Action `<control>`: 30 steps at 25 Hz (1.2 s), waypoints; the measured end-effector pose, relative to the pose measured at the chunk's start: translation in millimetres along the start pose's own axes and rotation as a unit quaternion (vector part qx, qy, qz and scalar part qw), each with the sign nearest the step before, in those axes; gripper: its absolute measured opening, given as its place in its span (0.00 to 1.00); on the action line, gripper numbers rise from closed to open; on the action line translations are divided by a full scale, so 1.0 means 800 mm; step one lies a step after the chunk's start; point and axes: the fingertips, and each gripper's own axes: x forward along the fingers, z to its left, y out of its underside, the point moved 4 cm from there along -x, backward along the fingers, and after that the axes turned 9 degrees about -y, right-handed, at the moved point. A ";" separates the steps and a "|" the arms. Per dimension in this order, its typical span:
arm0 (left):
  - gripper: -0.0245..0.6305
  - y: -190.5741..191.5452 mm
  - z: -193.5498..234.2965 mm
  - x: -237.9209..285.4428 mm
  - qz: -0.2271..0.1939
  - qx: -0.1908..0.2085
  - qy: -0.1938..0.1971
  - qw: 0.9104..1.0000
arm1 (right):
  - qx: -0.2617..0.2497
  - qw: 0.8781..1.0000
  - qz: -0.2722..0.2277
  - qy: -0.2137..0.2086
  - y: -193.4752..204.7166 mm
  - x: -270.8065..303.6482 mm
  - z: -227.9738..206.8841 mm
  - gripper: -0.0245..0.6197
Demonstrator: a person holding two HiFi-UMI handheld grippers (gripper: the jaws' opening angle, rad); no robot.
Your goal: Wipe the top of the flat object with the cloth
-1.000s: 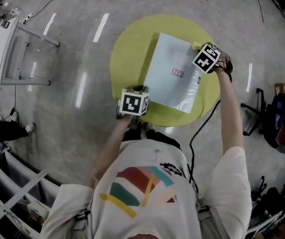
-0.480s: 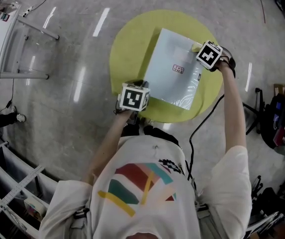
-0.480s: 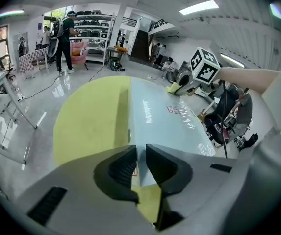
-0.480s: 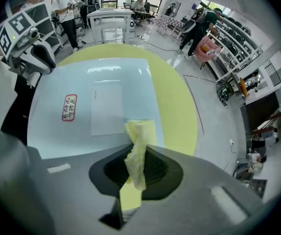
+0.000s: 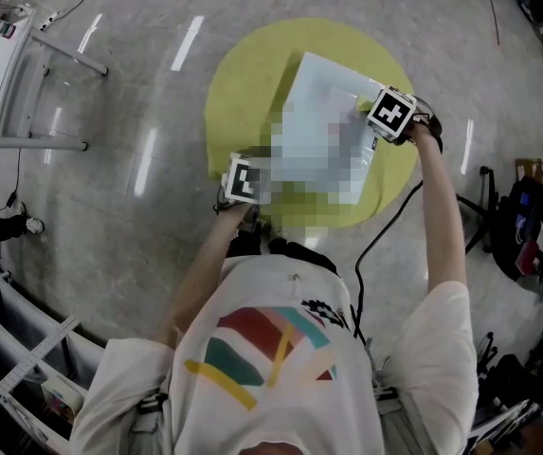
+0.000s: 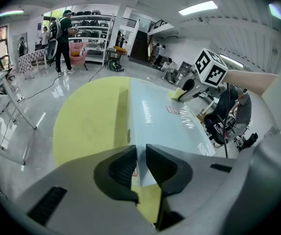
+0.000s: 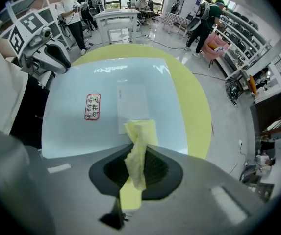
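Observation:
A flat pale-blue panel (image 5: pixel 323 81) with a red label (image 7: pixel 92 106) lies on a round yellow table (image 5: pixel 243 93). My right gripper (image 7: pixel 139 165) points down over the panel's right side and is shut on a yellow cloth (image 7: pixel 140 136). The cloth's lower end rests on the panel top. From the left gripper view the same cloth (image 6: pixel 177 93) shows under the right gripper (image 6: pixel 188 88). My left gripper (image 6: pixel 140 166) is at the panel's near corner (image 6: pixel 139 153), and its jaws stand closed on that corner. In the head view the left gripper (image 5: pixel 241 180) is partly covered by a mosaic patch.
A white metal-framed table (image 5: pixel 6 74) stands on the floor at the left. A black cable (image 5: pixel 385 226) runs down past the table's right rim, with a black chair (image 5: pixel 498 216) beyond it. Shelving and several people (image 6: pixel 62 35) stand far off.
My right gripper has slid the cloth from the panel's far right corner a little inward over the top. The left gripper has stayed at the near corner.

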 end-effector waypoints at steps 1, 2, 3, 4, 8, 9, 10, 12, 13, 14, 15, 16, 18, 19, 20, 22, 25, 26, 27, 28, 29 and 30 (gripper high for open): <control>0.14 0.000 0.000 0.000 0.000 0.000 0.000 1.000 | 0.003 1.000 0.000 -0.005 0.000 0.001 0.004 0.08; 0.14 -0.001 0.000 0.000 -0.001 -0.001 0.001 1.000 | 0.008 1.000 -0.002 -0.012 0.001 0.003 0.008 0.08; 0.14 -0.001 0.000 0.001 -0.001 -0.001 0.002 1.000 | 0.012 1.000 -0.006 -0.019 0.002 0.004 0.012 0.08; 0.14 0.000 -0.001 0.001 -0.001 -0.002 0.003 1.000 | 0.015 1.000 -0.008 -0.024 0.003 0.004 0.015 0.08; 0.14 0.000 -0.001 0.000 -0.005 0.002 -0.003 1.000 | 0.036 0.998 -0.014 -0.039 0.009 0.006 0.032 0.08; 0.14 -0.003 0.000 -0.001 -0.010 0.006 -0.007 1.000 | 0.040 0.998 -0.016 -0.041 0.010 0.007 0.036 0.08; 0.14 -0.005 0.001 -0.002 -0.014 0.010 -0.009 1.000 | 0.043 0.998 -0.017 -0.042 0.010 0.007 0.040 0.08; 0.14 -0.007 0.001 -0.002 -0.017 0.014 -0.012 1.000 | 0.049 0.998 -0.017 -0.047 0.009 0.007 0.050 0.08; 0.14 -0.007 0.002 -0.002 -0.017 0.016 -0.014 1.000 | 0.053 0.997 -0.017 -0.052 0.009 0.008 0.056 0.08; 0.14 -0.006 0.003 -0.003 -0.016 0.017 -0.016 1.000 | 0.056 0.997 -0.018 -0.056 0.009 0.008 0.062 0.08; 0.14 -0.005 0.004 -0.003 -0.015 0.017 -0.017 1.000 | 0.057 0.996 -0.018 -0.060 0.009 0.009 0.068 0.08; 0.14 -0.005 0.004 -0.003 -0.015 0.017 -0.017 1.000 | 0.057 0.996 -0.018 -0.064 0.010 0.009 0.075 0.08; 0.14 -0.006 0.004 -0.003 -0.018 0.018 -0.018 1.000 | 0.057 0.996 -0.019 -0.072 0.010 0.010 0.087 0.08; 0.14 -0.007 0.004 -0.003 -0.019 0.018 -0.017 1.000 | 0.058 0.995 -0.019 -0.077 0.011 0.010 0.094 0.08; 0.14 -0.007 0.003 -0.003 -0.020 0.018 -0.017 1.000 | 0.059 0.995 -0.019 -0.082 0.011 0.011 0.100 0.08; 0.14 -0.005 0.004 -0.003 -0.019 0.018 -0.019 0.999 | 0.059 0.994 -0.018 -0.091 0.013 0.013 0.113 0.08; 0.14 -0.005 0.002 -0.003 -0.021 0.018 -0.019 0.999 | 0.057 0.993 -0.016 -0.099 0.016 0.014 0.130 0.08; 0.14 -0.007 0.002 -0.003 -0.023 0.018 -0.019 0.999 | 0.055 0.993 -0.014 -0.100 0.016 0.015 0.135 0.08; 0.14 -0.008 0.003 -0.004 -0.024 0.019 -0.019 0.999 | 0.052 0.993 -0.013 -0.102 0.016 0.015 0.141 0.08; 0.14 -0.008 0.003 -0.004 -0.025 0.019 -0.020 0.999 | 0.050 0.993 -0.011 -0.104 0.016 0.015 0.147 0.08; 0.14 -0.008 0.004 -0.004 -0.025 0.017 -0.020 0.999 | 0.048 0.993 -0.010 -0.106 0.016 0.015 0.153 0.08; 0.14 -0.006 0.004 -0.004 -0.022 0.013 -0.017 1.000 | 0.046 0.993 -0.009 -0.109 0.016 0.015 0.159 0.08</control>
